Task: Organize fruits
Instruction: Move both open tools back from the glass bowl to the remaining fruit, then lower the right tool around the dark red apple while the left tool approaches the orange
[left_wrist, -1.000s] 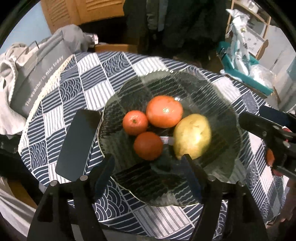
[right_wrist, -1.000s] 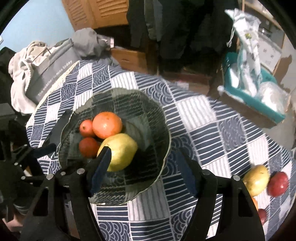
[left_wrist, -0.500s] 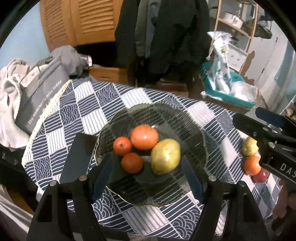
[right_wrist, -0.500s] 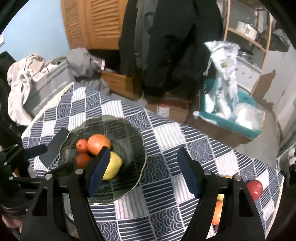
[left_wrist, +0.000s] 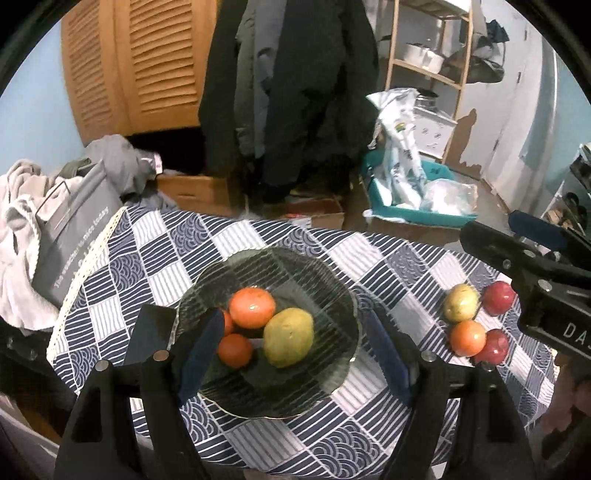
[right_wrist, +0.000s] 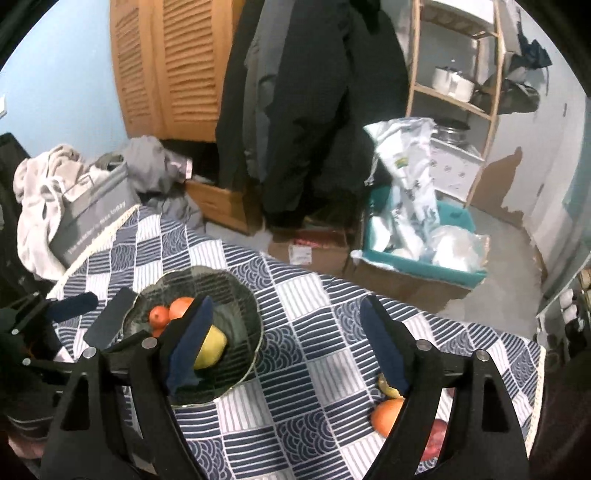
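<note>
The glass bowl (left_wrist: 343, 295) sits on the near left part of the counter (left_wrist: 388, 254), which is covered with a blue-and-white checked cloth. Four fruits lie in the bowl, bunched toward its left side: a large orange one (left_wrist: 252, 307), a yellow-green pear-like one (left_wrist: 289, 342) touching it on the right, a smaller orange one (left_wrist: 235, 350) in front, and another small one mostly hidden behind a finger of the left claw (left_wrist: 291, 363). They are gathered there because the bowl looks to be the collecting place.

Four more fruits wait in a tight cluster on the cloth to the right, well apart from the bowl: a yellow one (left_wrist: 460, 302), an orange one (left_wrist: 467, 338) and two red ones (left_wrist: 499, 292) (left_wrist: 495, 346). About half the sorting seems done.

Both claws hang above the counter, tilted downward, and both are empty. The left claw stands wide, with the bowl seen between its fingers. The right claw (right_wrist: 286, 341) has just been opening and is now wide too, nothing between its pads, hanging above bare cloth between the bowl and the cluster. That spread suits a reach for one of the round fruits on the right, probably next.
</note>
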